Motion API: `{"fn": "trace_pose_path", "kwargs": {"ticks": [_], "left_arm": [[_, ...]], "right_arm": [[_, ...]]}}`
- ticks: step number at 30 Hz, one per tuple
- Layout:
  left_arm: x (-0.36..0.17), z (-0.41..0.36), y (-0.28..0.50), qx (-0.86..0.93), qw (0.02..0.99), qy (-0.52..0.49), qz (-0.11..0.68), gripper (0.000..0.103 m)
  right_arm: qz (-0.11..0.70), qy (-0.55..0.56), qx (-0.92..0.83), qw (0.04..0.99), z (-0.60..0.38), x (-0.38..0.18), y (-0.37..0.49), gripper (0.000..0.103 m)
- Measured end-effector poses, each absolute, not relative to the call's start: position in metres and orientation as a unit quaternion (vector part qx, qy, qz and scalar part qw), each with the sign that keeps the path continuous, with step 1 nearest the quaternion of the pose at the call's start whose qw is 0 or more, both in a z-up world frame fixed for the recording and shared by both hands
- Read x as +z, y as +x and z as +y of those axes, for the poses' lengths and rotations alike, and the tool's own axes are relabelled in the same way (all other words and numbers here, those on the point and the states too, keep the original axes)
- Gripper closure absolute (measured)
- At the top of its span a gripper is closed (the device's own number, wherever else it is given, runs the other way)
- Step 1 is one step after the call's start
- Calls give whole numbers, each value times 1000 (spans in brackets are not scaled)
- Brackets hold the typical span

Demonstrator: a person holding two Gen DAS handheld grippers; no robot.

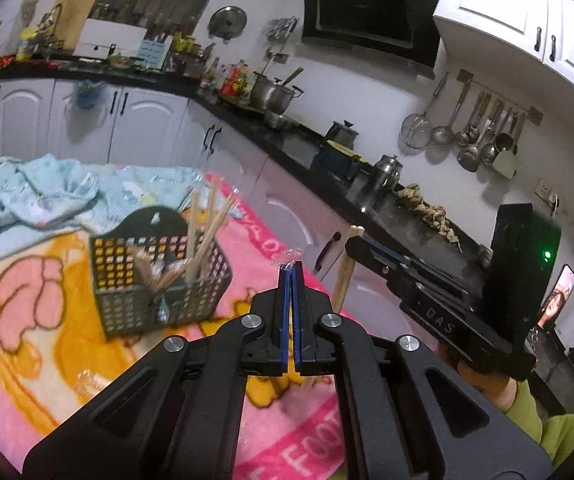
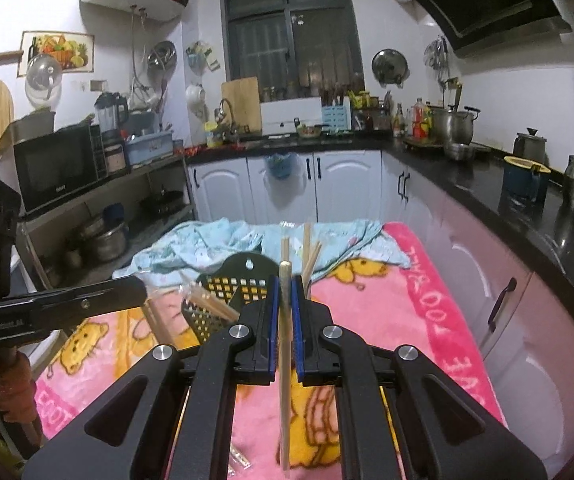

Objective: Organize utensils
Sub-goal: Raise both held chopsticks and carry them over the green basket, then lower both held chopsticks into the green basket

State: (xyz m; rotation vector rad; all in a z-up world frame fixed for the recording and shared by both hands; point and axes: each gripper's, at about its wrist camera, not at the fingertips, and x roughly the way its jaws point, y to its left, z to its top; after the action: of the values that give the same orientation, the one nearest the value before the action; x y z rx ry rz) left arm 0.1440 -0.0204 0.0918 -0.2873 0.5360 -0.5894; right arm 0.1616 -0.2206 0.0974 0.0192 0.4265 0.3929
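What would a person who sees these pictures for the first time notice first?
Probably the bright pink cartoon blanket that covers the surface, with a dark mesh utensil basket standing on it and chopsticks sticking out of it. Next, the right claw, shut on a pair of wooden chopsticks held nearly upright. The left claw pinches a scrap of clear wrapper.

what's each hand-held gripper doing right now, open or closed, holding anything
Left hand-held gripper: closed, pinching a scrap of clear plastic wrapper at its tips.
Right hand-held gripper: closed on a pair of wooden chopsticks, held roughly upright.
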Motion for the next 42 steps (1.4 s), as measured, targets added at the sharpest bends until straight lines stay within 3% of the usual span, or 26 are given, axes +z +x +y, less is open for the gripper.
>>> {"fn": "trace_pose_path", "kwargs": {"ticks": [29,42], "left_arm": [[201,-21,203,-246,950,-109,158,103],[200,20,225,-183,968,-103,139,103]], "right_arm": [[112,35,186,976,-238,168,191,97],[96,57,215,970,-212,165,244,97]]}}
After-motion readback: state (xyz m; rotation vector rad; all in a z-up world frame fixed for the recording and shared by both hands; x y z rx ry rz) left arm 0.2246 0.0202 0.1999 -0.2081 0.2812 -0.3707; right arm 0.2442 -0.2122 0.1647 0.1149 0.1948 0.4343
